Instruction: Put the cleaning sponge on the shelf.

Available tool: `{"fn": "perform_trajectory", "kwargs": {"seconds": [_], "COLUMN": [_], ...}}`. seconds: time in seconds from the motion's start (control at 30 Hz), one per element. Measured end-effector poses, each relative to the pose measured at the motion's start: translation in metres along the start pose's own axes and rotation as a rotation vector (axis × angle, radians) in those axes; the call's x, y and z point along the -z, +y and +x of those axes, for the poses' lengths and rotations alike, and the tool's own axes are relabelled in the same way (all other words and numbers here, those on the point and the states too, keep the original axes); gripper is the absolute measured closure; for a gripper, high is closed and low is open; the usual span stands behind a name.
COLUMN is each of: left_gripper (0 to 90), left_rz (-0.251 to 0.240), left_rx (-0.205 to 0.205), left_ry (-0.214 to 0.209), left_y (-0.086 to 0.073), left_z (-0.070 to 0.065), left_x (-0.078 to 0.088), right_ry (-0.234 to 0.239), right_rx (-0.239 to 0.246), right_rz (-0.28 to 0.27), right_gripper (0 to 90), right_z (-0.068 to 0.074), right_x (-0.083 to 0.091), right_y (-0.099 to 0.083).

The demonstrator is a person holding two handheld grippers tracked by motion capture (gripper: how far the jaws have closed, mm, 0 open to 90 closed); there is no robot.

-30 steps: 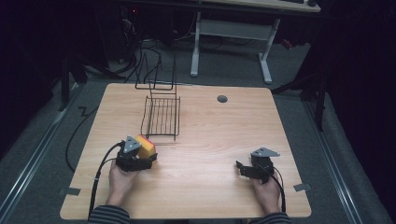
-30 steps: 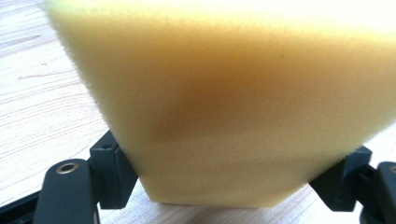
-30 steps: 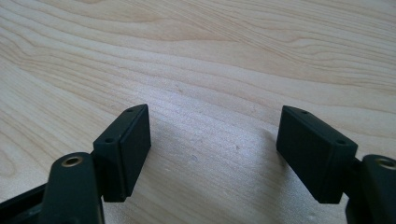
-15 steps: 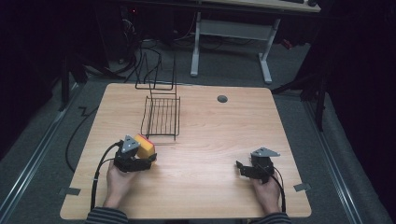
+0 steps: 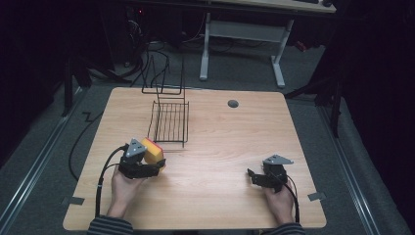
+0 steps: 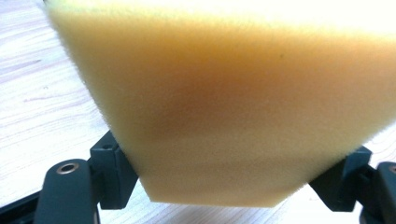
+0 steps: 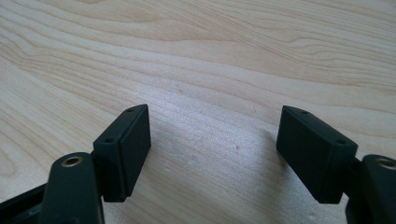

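1. High view: the left gripper point(image 5: 155, 164) sits over the near-left part of the table point(image 5: 220, 142), held in the person's left hand point(image 5: 125, 183).
2. Its jaws are clamped on a yellow sponge point(image 5: 152, 151) with a red face on its far side.
3. The sponge is just near of the wire rack point(image 5: 170, 122), close to the rack's near edge; whether the two touch cannot be told.
4. Left gripper view: the sponge point(image 6: 233, 107) is squeezed between the two black jaws, its foam narrowing toward the bottom where they press in from both sides, with the wooden tabletop point(image 6: 42, 93) behind it.
5. High view: the right gripper point(image 5: 252, 176) rests at the near-right of the table, in the right hand point(image 5: 279, 200), well apart from the sponge and rack.
6. Right gripper view: the right gripper point(image 7: 212, 154) has its jaws spread wide with nothing between them, bare wood below.
7. High view: the rack stands on the far-left half of the table, its back part rising at the far edge.
8. A small grey round hole point(image 5: 233, 104) lies in the table toward the far side, right of the rack.
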State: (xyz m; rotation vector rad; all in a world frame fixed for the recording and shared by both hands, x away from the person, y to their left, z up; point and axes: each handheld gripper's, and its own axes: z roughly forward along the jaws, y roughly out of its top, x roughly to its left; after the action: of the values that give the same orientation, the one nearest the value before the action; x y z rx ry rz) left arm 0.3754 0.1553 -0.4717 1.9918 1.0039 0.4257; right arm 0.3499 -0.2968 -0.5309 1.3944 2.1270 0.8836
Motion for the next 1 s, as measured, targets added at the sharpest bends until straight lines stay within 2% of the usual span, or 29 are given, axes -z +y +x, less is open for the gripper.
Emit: {"fn": "perform_trajectory", "kwargs": {"seconds": [0.47,1.0], "left_gripper": [23.2,23.4], "left_rz": [-0.011,-0.016], "left_rx": [0.001,-0.001], "left_ry": [-0.024,-0.027], "left_y": [0.016,0.038], "left_z": [0.0,0.005], "left_x": [0.004,0.002], "right_ry": [0.001,0.001], "right_rx": [0.0,-0.002], "right_rz": [-0.001,0.0], "right_gripper": [26.4,26.4], "right_z": [0.0,0.0], "right_x": [0.0,0.0], "right_y": [0.0,0.0]}}
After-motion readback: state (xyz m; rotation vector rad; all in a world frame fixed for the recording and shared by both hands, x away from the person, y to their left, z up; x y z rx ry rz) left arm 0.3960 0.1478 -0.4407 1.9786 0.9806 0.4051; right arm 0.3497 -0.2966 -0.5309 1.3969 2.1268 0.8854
